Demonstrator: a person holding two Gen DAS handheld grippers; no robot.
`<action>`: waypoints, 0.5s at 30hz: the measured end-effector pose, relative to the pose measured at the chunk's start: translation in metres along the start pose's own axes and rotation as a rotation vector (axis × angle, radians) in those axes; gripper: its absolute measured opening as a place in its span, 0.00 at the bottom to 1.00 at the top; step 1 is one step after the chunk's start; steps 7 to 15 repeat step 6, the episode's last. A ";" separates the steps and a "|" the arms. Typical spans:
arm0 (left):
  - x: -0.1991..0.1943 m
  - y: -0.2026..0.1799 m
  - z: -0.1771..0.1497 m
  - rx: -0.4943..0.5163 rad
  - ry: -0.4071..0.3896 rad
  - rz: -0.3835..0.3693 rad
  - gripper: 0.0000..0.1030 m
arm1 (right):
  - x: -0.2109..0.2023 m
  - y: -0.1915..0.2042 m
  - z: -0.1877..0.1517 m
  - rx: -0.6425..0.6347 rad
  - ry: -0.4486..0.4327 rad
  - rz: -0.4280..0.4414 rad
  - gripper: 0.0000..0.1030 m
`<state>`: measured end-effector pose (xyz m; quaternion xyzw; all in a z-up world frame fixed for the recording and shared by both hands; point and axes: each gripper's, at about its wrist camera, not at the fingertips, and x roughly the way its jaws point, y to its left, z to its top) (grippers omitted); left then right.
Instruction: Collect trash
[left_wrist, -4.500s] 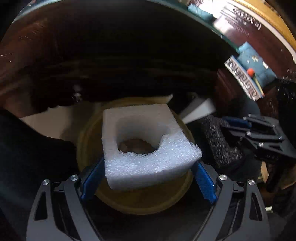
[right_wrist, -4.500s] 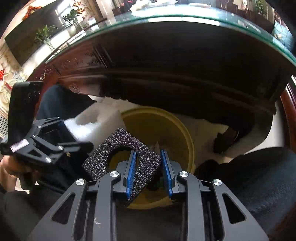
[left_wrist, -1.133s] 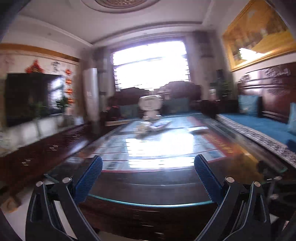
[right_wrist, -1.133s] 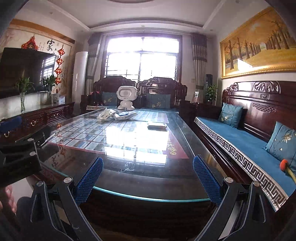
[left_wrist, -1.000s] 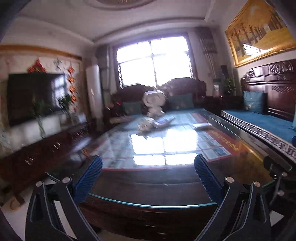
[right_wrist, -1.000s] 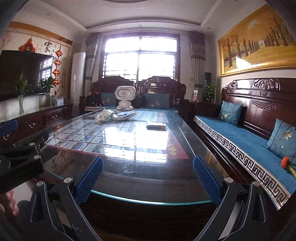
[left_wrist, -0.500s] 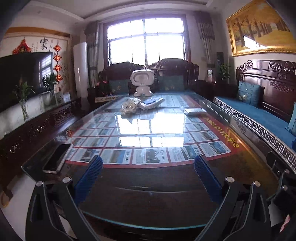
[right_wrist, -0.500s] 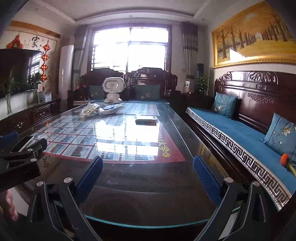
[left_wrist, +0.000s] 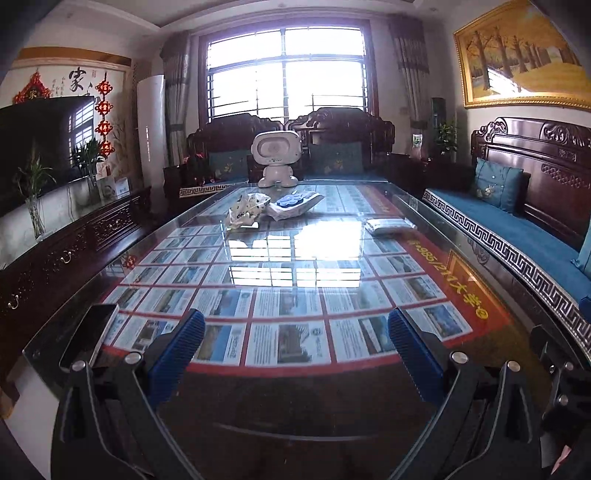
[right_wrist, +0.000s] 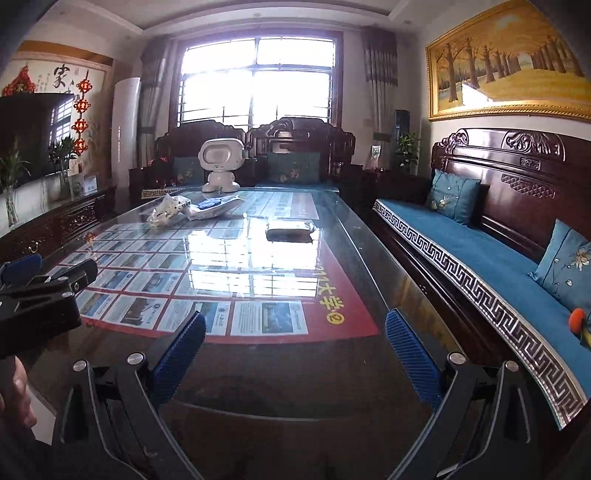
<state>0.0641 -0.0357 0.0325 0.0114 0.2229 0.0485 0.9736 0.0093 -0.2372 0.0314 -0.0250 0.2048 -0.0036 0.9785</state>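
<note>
My left gripper (left_wrist: 295, 354) and my right gripper (right_wrist: 295, 350) both stand open and empty above the near end of the glass-topped table (left_wrist: 288, 295). Far down the table lie a crumpled white wrapper (left_wrist: 245, 212), a flat packet with a blue patch (left_wrist: 293, 203) and a small folded pack (left_wrist: 388, 226). The right wrist view shows the same wrapper (right_wrist: 168, 212), packet (right_wrist: 212, 207) and pack (right_wrist: 290, 229). The left gripper's body (right_wrist: 40, 302) appears at the left edge of that view. No bin is in view.
A dark phone (left_wrist: 88, 334) lies at the table's near left corner. A white robot figure (left_wrist: 275, 157) stands at the far end. A carved wooden bench with blue cushions (right_wrist: 498, 243) runs along the right. A low sideboard (left_wrist: 70, 251) lines the left.
Both grippers dropped their foam pieces at the yellow bin under the table, then rose above it. Over the last second both views climbed and tilted down onto the tabletop; the phone came into view.
</note>
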 end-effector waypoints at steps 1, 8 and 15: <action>0.003 -0.001 0.003 0.002 -0.001 -0.001 0.96 | 0.004 0.000 0.003 -0.004 0.001 -0.001 0.92; 0.022 -0.003 0.020 -0.007 0.004 -0.023 0.96 | 0.022 0.001 0.014 -0.009 0.008 0.003 0.92; 0.022 -0.003 0.020 -0.007 0.004 -0.023 0.96 | 0.022 0.001 0.014 -0.009 0.008 0.003 0.92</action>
